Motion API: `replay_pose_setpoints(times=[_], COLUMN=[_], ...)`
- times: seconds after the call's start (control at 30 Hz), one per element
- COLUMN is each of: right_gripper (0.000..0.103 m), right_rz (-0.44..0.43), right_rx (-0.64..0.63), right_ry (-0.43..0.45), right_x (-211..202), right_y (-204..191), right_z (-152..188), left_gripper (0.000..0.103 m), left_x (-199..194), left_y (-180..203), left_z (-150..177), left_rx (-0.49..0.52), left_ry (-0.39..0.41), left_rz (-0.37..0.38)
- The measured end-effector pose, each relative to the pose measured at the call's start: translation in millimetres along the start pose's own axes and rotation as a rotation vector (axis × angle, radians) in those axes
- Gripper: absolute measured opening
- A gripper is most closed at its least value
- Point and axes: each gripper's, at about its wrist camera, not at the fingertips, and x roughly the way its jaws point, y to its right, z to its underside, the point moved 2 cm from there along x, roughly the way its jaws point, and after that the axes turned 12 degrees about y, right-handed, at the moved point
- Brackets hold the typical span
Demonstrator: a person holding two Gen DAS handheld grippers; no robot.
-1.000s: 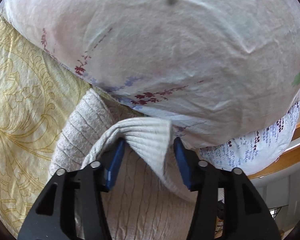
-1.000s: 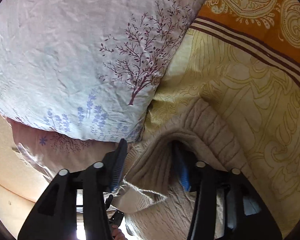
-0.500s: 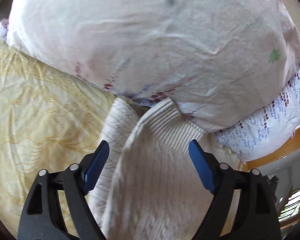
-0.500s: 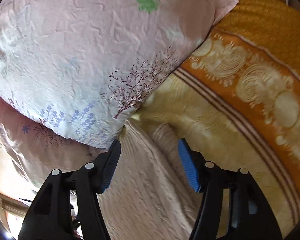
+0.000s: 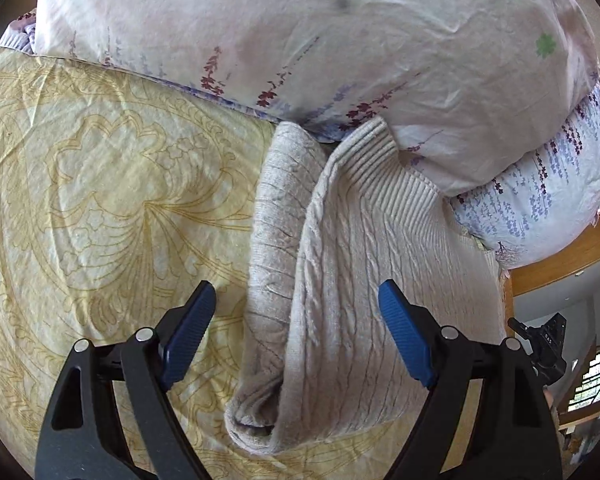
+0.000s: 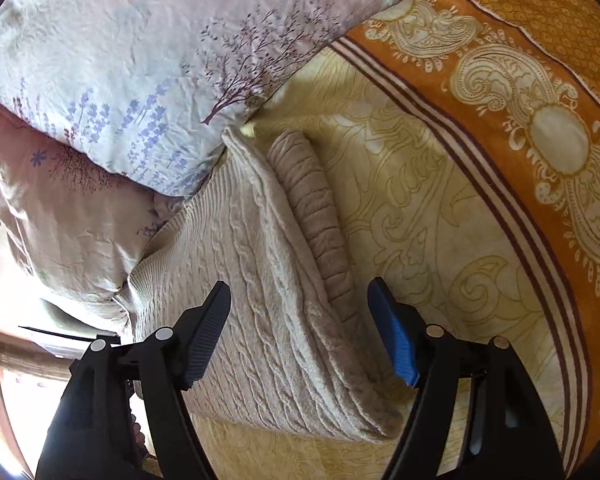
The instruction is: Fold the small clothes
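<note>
A beige cable-knit sweater (image 5: 364, 280) lies folded on the yellow patterned bedspread (image 5: 100, 208), its ribbed hem against the pillows. A rolled sleeve (image 5: 276, 216) lies along its left edge. My left gripper (image 5: 296, 328) is open and empty, hovering above the sweater's near part. In the right wrist view the same sweater (image 6: 252, 280) lies flat with the sleeve (image 6: 320, 224) on its right side. My right gripper (image 6: 300, 332) is open and empty above the sweater's near edge.
Two floral pillows (image 5: 300, 40) are stacked at the head of the bed, also in the right wrist view (image 6: 120, 72). An orange paisley border (image 6: 520, 100) runs along the bedspread's right. The wooden bed frame (image 5: 572, 256) shows at the right edge.
Both grippers have let go of the sweater's hem, opened wide and pulled back. The sweater now lies flat, folded over, against the pillows.
</note>
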Motion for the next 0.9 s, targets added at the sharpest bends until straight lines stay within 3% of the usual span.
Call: replay_pose_setpoints(times=[0.13, 0.33, 0.43, 0.5, 0.67, 0.9], right_gripper=[0.066, 0.055, 0.032, 0.024, 0.017, 0.015], right_rz=[-0.036, -0.073, -0.08, -0.099, -0.194, -0.315], right_rx=[-0.052, -0.076, -0.074, -0.065, 0.031, 0.092], right_ry=[-0.033, -0.059, -0.098, -0.096, -0.035, 0.011], right_x=[8, 8, 8, 7, -9, -38], right_y=[-8, -6, -2, -4, -8, -24], right_z=[7, 10, 14, 16, 10, 12], left_gripper=[0.068, 0.044, 0.028, 0.021, 0.016, 0.014], left_x=[6, 10, 13, 15, 7, -24], left_y=[9, -6, -8, -5, 2, 14], left_z=[9, 14, 17, 17, 9, 0], left_rx=[-0.001, -0.147, -0.146, -0.132, -0.122, -0.125], left_ry=[-0.016, -0.023, -0.042, -0.039, -0.023, -0.003], left_rz=[0.056, 0.135, 0.137, 0.141, 0.189, 0.308])
